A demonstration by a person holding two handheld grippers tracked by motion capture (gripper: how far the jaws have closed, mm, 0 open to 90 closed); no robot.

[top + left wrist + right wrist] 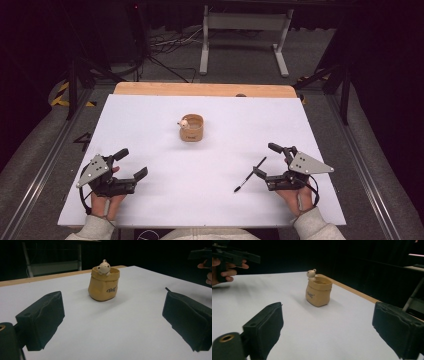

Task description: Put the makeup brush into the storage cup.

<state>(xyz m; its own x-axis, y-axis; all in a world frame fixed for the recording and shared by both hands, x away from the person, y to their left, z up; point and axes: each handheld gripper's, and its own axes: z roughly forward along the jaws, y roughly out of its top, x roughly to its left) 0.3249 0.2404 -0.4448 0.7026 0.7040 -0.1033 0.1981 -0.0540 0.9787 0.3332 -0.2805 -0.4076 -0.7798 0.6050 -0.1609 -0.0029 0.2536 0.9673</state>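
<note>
A tan sack-shaped pot (191, 129) with a small cream bear figure (183, 122) on its rim stands upright at the table's middle. A thin black brush or pen (250, 175) lies flat on the white table (200, 200), just left of my right gripper (266, 160). That gripper is open with nothing between its jaws. My left gripper (131, 164) rests near the front left, also open and holding nothing. The left gripper view looks at the pot (103, 286) between its wide-set jaws (115, 322). The right gripper view also faces the pot (319, 291), with its jaws (332, 330) apart.
A wooden strip (200, 89) runs along the table's far edge. Beyond it stand a grey metal frame (245, 30) and cables on the floor. Dark rails flank both table sides.
</note>
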